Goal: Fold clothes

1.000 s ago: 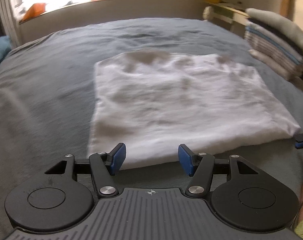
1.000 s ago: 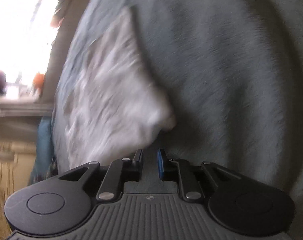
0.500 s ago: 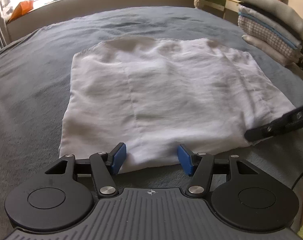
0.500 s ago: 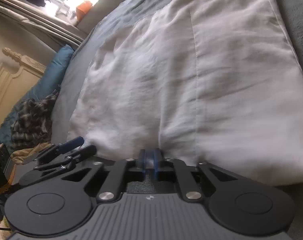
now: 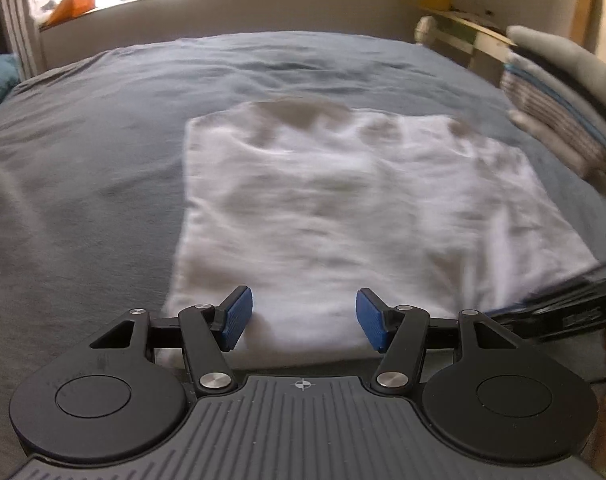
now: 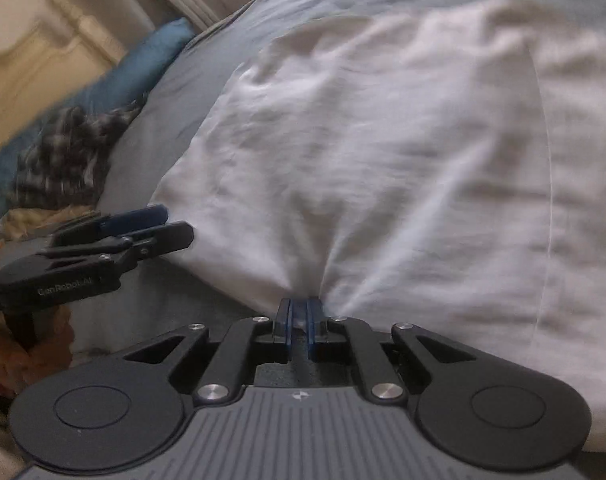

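Since a second ago the right gripper (image 6: pixel 299 320) has swung round from the bare blanket to the shirt's near edge; its pads now pinch a small bunch of white cloth, with creases fanning out from the pinch.

Left to right, left wrist view: grey blanket (image 5: pixel 83 168) bare on the left. Left gripper (image 5: pixel 303 324) hovers over the shirt's (image 5: pixel 343 208) near hem, jaws parted, cloth lying between the blue pads but not pressed by them. Shirt spread flat mid-bed, blurred. Folded stack (image 5: pixel 563 96) at far right, apart from the shirt.

Right wrist view, left to right: blue pillow (image 6: pixel 115 76) and plaid cloth (image 6: pixel 67 148) at the bed's edge. Left gripper (image 6: pixel 143 226) seen side-on by the shirt's (image 6: pixel 403 152) corner. Shirt fills the rest of the view.
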The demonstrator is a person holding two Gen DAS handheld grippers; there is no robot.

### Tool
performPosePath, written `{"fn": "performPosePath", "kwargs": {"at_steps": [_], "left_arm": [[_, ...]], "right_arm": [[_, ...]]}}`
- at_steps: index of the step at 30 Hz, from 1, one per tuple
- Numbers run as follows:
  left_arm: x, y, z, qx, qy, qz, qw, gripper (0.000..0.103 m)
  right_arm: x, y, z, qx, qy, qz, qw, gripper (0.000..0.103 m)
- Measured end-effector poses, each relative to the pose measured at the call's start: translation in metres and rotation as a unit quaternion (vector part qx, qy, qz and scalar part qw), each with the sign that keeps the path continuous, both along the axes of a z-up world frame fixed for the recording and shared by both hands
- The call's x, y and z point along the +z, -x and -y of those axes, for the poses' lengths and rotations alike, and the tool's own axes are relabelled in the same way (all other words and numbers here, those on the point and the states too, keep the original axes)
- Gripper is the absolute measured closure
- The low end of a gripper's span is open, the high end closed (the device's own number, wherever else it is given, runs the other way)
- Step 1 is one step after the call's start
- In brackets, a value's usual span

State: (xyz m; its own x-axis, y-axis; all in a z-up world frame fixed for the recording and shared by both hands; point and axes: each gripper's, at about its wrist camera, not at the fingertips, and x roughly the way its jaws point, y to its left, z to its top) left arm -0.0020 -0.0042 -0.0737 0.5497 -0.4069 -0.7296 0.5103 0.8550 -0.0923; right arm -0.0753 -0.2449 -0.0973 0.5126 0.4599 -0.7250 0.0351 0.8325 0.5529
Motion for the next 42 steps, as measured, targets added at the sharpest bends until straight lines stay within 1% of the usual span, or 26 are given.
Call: {"fn": "performPosePath", "kwargs": {"at_steps": [3, 6, 12, 17, 19, 21, 24, 26, 30, 33, 36, 42], "left_arm": [[-0.014, -0.020, -0.015, 0.040, -0.003, -0.021, 0.9990, 0.045], [-0.017, -0.029, -0.031, 0.061, 0.026, -0.034, 0.9972, 0.045], [-0.008, -0.028, -0.039, 0.087, 0.019, -0.022, 0.9958, 0.045], [0.006, -0.024, -0.060, 0.143, 0.003, 0.012, 0.9896, 0.045], [0.010, -0.021, -0.067, 0.154, 0.013, 0.010, 0.9879, 0.045], [0.015, -0.017, -0.066, 0.151, 0.016, 0.011, 0.9884, 0.045], [0.022, -0.008, -0.053, 0.125, 0.009, 0.026, 0.9918, 0.045], [0.025, -0.001, -0.040, 0.096, 0.009, 0.030, 0.9949, 0.045], [0.023, 0.010, -0.013, 0.045, -0.006, 0.027, 0.9986, 0.045], [0.016, 0.016, 0.001, 0.020, -0.024, 0.013, 0.9994, 0.045], [0.010, 0.023, 0.010, 0.002, -0.034, 0.006, 0.9994, 0.045], [0.003, 0.030, 0.017, -0.008, -0.042, 0.001, 0.9991, 0.045]], "right_arm": [[-0.003, 0.001, 0.010, -0.017, -0.031, -0.013, 0.999, 0.096], [-0.006, 0.003, 0.013, -0.028, -0.044, -0.020, 0.998, 0.097], [-0.008, 0.003, 0.014, -0.039, -0.053, -0.027, 0.997, 0.097], [-0.007, 0.004, 0.013, -0.040, -0.051, -0.028, 0.998, 0.096], [-0.007, 0.005, 0.014, -0.042, -0.053, -0.028, 0.997, 0.097], [-0.006, 0.005, 0.013, -0.043, -0.052, -0.030, 0.997, 0.096], [-0.005, 0.005, 0.012, -0.043, -0.047, -0.032, 0.997, 0.096], [-0.004, 0.005, 0.011, -0.043, -0.046, -0.031, 0.998, 0.096], [-0.004, 0.005, 0.011, -0.045, -0.045, -0.033, 0.997, 0.096], [-0.004, 0.005, 0.011, -0.045, -0.043, -0.035, 0.997, 0.096], [-0.003, 0.005, 0.010, -0.047, -0.043, -0.037, 0.997, 0.096], [-0.004, 0.007, 0.011, -0.051, -0.046, -0.038, 0.997, 0.096]]}}
